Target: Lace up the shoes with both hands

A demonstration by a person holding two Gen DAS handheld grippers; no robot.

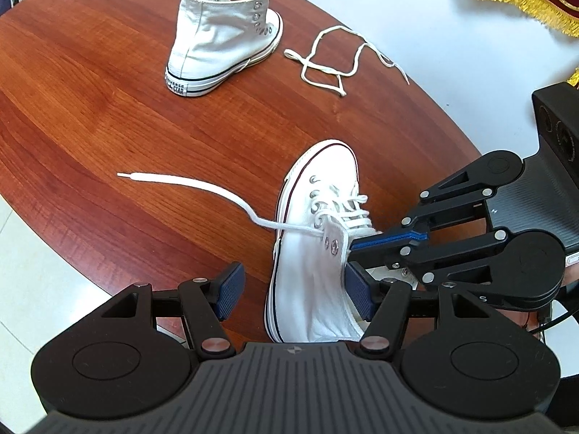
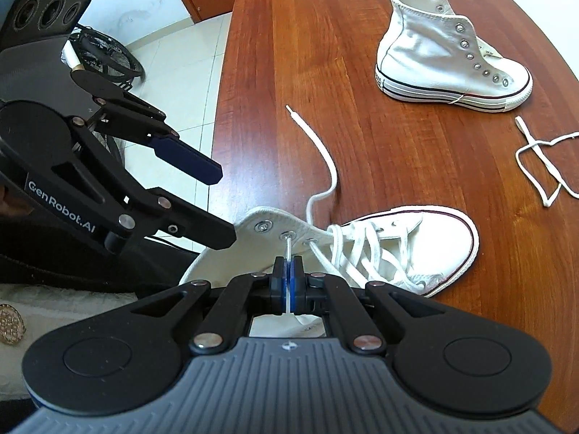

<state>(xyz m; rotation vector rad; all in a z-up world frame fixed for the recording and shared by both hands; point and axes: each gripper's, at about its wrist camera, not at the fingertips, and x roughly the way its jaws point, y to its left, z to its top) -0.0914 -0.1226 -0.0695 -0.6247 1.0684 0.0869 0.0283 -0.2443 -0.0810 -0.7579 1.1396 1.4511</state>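
Observation:
A white high-top shoe [image 1: 318,253] lies on the wooden table [image 1: 108,108], partly laced; it also shows in the right wrist view [image 2: 416,238]. One lace end [image 1: 188,184] trails free to the left across the table. My left gripper [image 1: 293,289] is open, its fingers either side of the shoe's ankle part. My right gripper [image 2: 288,275] is shut on the other lace end [image 2: 288,249], just inside an upper eyelet; it also shows in the left wrist view [image 1: 353,249].
A second white high-top [image 1: 220,32], unlaced, stands at the far side of the table, also seen in the right wrist view [image 2: 452,61]. A loose white lace [image 1: 340,58] lies beside it. The table edge and tiled floor [image 1: 29,253] are at left.

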